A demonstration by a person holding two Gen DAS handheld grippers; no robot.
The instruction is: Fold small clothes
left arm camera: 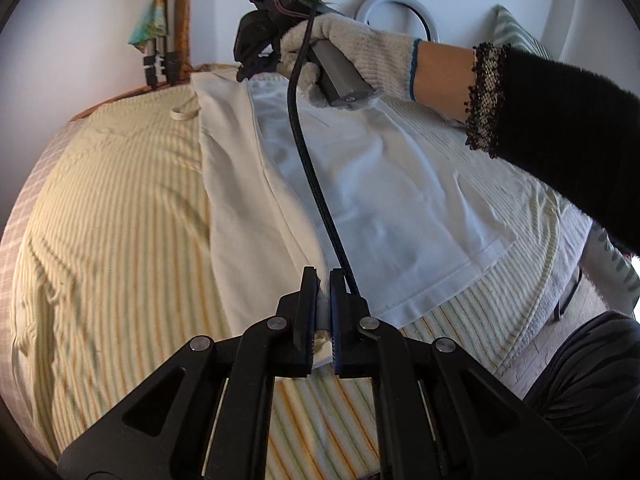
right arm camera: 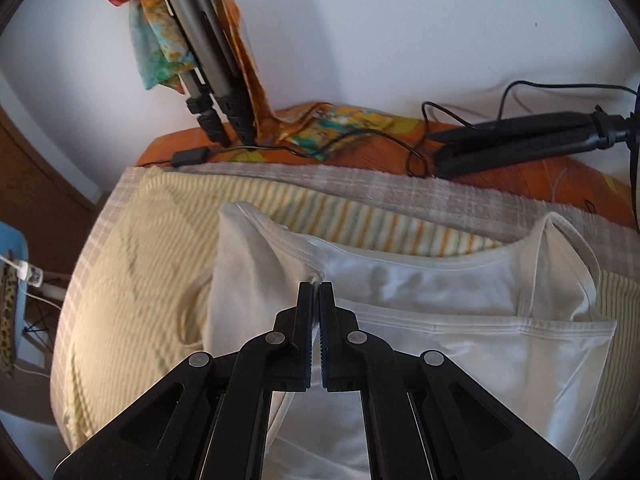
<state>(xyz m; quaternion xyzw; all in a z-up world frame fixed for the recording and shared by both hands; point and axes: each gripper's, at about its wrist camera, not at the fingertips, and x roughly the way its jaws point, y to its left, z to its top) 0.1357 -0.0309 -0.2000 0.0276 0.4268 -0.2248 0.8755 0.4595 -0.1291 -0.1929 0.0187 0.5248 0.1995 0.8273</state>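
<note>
A white tank top [left arm camera: 384, 200] lies on a striped cover, its left side lifted into a fold [left arm camera: 240, 184]. My left gripper [left arm camera: 323, 276] is shut on the hem end of that fold. In the left wrist view my right gripper [left arm camera: 250, 70], held by a gloved hand [left arm camera: 352, 56], sits at the far end of the same fold. In the right wrist view the right gripper [right arm camera: 316, 289] is shut on the top's [right arm camera: 440, 320] neckline seam. A shoulder strap [right arm camera: 568, 256] loops up at the right.
The striped cover [left arm camera: 112, 240] lies over a mattress with an orange patterned sheet [right arm camera: 360, 132] at the far edge. Tripod legs [right arm camera: 212, 92] with a colourful cloth stand there. A black folded stand [right arm camera: 520, 140] and cables lie on the sheet. A black cable [left arm camera: 316, 184] crosses the top.
</note>
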